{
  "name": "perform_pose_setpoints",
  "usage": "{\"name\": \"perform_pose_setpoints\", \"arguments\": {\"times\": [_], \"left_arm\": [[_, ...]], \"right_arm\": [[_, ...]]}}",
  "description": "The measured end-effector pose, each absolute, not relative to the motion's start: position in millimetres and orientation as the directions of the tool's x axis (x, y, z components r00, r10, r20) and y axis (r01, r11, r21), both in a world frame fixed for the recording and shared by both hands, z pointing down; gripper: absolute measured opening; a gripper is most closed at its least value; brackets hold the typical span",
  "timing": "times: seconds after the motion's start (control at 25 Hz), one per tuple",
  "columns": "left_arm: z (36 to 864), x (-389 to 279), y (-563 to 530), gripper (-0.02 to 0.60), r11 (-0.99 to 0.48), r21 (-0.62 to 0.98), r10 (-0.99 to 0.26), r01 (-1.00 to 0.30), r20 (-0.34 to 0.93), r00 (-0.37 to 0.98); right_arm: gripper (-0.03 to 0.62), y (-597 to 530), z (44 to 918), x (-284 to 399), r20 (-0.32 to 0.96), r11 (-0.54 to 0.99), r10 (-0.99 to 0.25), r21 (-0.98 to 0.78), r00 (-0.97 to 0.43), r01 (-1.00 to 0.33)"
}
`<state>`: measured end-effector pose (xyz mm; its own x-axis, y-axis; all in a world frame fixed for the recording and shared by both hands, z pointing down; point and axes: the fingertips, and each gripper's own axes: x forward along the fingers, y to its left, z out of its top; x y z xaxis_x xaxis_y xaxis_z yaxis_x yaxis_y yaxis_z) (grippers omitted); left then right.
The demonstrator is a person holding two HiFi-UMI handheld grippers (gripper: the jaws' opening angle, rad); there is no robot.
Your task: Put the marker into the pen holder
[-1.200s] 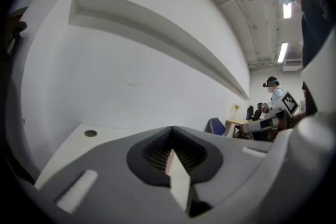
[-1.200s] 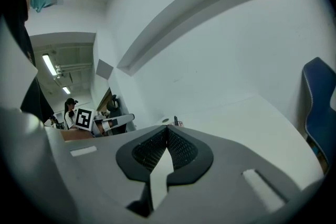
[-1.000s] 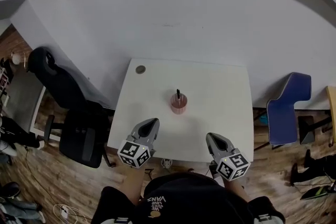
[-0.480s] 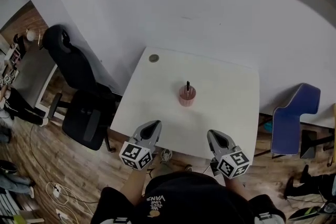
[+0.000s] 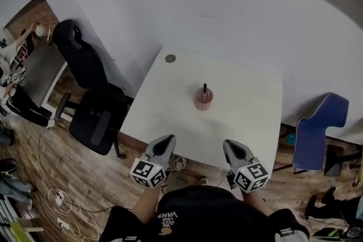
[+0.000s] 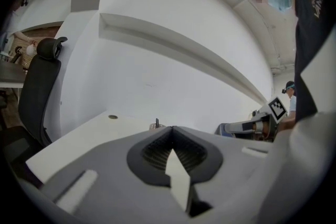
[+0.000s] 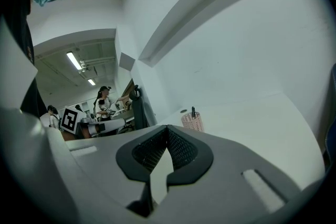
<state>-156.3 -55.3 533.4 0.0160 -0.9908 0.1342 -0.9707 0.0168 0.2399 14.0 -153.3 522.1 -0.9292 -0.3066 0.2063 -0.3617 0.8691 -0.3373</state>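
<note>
A pink mesh pen holder (image 5: 203, 101) stands near the middle of the white table (image 5: 249, 122), and a black marker (image 5: 205, 88) stands upright in it. My left gripper (image 5: 166, 139) and right gripper (image 5: 229, 145) hang side by side at the table's near edge, well short of the holder. Both are shut, with nothing between the jaws. In the left gripper view the holder (image 6: 156, 126) and the marker (image 6: 156, 121) peek just over the shut left gripper (image 6: 171, 129). The right gripper view shows the holder (image 7: 192, 122) with the marker (image 7: 193, 112) beyond the right gripper (image 7: 167, 129).
A black office chair (image 5: 91, 99) stands left of the table and a blue chair (image 5: 315, 127) to its right. A round grommet (image 5: 170, 58) sits at the table's far left corner. Cables (image 5: 59, 201) lie on the wooden floor. A white wall backs the table.
The view has pulled back from the table. Both grippers, which hung over the table's near part, now sit at its near edge. The holder and marker stay put.
</note>
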Motion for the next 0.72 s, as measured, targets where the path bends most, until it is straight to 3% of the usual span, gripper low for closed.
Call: {"name": "perform_pose_setpoints", "arguments": {"times": [0.72], "left_arm": [[525.6, -110.7, -45.4, 0.052, -0.039, 0.244, -0.992, -0.969, 0.105, 0.066]], "right_arm": [[0.003, -142.3, 522.5, 42.1, 0.21, 0.873, -0.337, -0.295, -0.918, -0.388]]}}
